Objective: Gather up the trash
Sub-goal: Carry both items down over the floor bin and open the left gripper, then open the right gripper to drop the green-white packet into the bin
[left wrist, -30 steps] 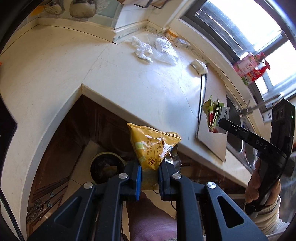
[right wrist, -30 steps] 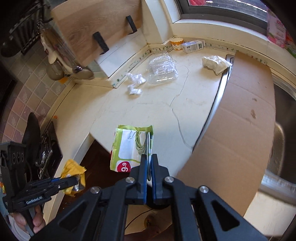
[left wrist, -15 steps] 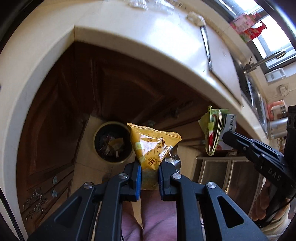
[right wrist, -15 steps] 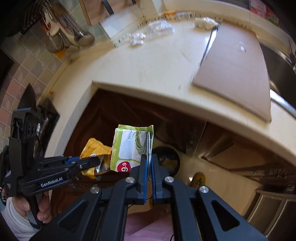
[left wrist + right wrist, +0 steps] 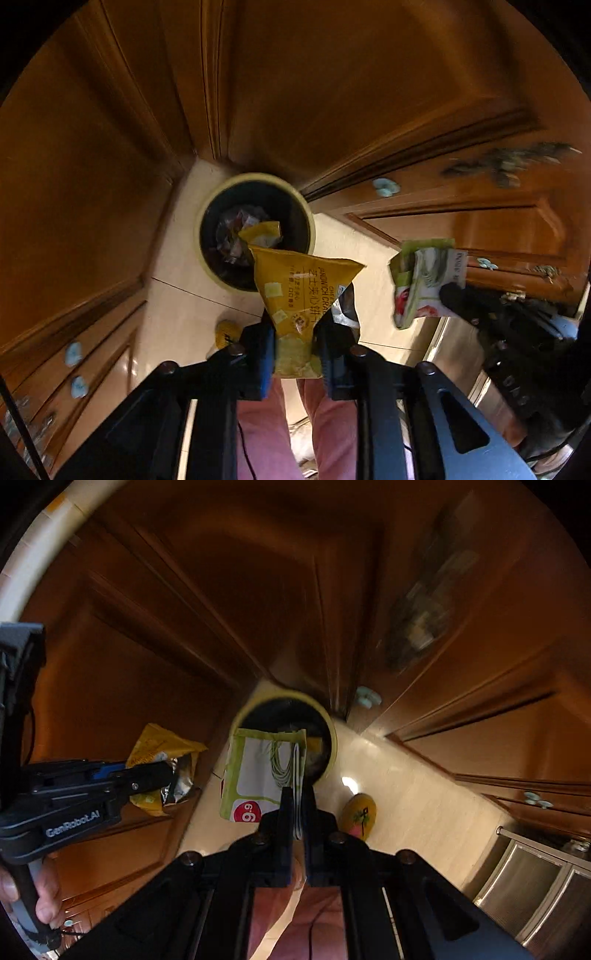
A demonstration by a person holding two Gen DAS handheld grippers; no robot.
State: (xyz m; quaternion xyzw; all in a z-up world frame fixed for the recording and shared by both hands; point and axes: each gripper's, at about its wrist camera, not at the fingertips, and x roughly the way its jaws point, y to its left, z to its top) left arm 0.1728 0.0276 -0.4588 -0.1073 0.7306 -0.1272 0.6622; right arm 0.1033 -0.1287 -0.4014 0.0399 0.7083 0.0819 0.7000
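Observation:
My left gripper (image 5: 295, 332) is shut on a yellow snack bag (image 5: 301, 288) and holds it above the floor, just in front of a round yellow-rimmed trash bin (image 5: 312, 225) that has wrappers inside. My right gripper (image 5: 297, 805) is shut on a green and white wrapper (image 5: 258, 771) marked 9.9, held over the near side of the same bin (image 5: 332, 734). The wrapper also shows in the left wrist view (image 5: 424, 280), to the right of the snack bag. The left gripper with the snack bag (image 5: 162, 753) shows at the left of the right wrist view.
Brown wooden cabinet doors (image 5: 332, 92) surround the bin on the far side and both flanks. The bin stands on a pale tiled floor (image 5: 406, 794). A yellow slipper (image 5: 358, 814) lies on the floor near the bin. A steel appliance front (image 5: 535, 878) is at lower right.
Both grippers have dropped from the counter top to below its edge and now point down at the floor bin. Each still holds its piece of trash.

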